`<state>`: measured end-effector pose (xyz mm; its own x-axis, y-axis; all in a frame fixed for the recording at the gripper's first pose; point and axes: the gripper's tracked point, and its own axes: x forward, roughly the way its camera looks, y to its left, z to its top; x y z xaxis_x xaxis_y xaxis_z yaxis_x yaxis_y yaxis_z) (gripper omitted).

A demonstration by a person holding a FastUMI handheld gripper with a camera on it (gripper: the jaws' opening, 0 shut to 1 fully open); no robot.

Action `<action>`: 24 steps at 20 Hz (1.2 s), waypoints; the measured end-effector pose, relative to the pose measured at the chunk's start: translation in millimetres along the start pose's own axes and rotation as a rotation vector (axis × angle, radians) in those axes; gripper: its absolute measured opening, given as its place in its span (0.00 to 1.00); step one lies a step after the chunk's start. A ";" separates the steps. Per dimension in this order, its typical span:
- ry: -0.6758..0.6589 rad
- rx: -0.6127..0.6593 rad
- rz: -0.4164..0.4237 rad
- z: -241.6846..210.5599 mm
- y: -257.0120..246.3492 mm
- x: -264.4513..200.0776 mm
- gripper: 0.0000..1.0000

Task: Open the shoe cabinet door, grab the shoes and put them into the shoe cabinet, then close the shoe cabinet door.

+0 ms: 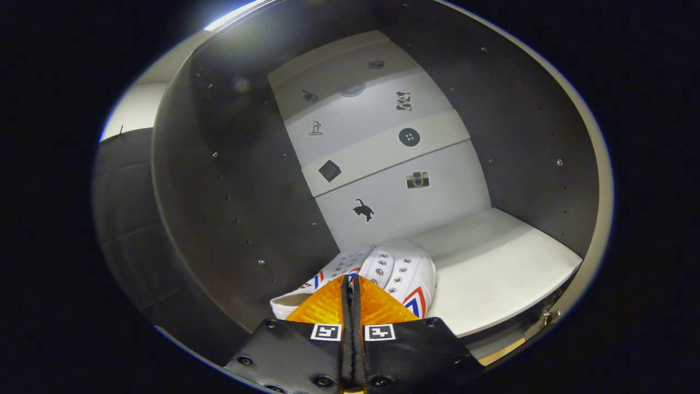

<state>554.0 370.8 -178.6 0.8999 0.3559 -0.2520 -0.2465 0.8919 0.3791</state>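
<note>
A pair of white lace-up shoes [402,271] with red and blue chevrons sits side by side inside the open shoe cabinet, toes towards the back panel. They are at the left end of the white shelf [492,268], next to the dark left wall. My gripper [350,279] is shut, its fingers pressed together at the shoes' heel ends, where the two shoes meet. The fingers hide the rear of both shoes, and I cannot tell if the soles rest on the shelf.
The white back panel [394,202] carries several small dark stickers. Dark side walls [246,208] with rows of peg holes close the compartment on both sides. The shelf runs on bare to the right of the shoes. A hinge [547,316] shows at the shelf's front right corner.
</note>
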 end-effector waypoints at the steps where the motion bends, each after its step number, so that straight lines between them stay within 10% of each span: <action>1: 0.000 -0.014 -0.013 2.4 -4.9 8.5 0.01; 9: 0.025 -0.059 -0.013 9.2 -1.6 31.4 0.04; 16: -0.077 -0.136 0.037 45.5 48.3 -57.6 0.99; 24: -0.131 -0.243 0.115 48.4 101.3 -218.2 0.98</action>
<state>350.1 370.0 -42.1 0.8960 0.4334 -0.0969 -0.4141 0.8942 0.1703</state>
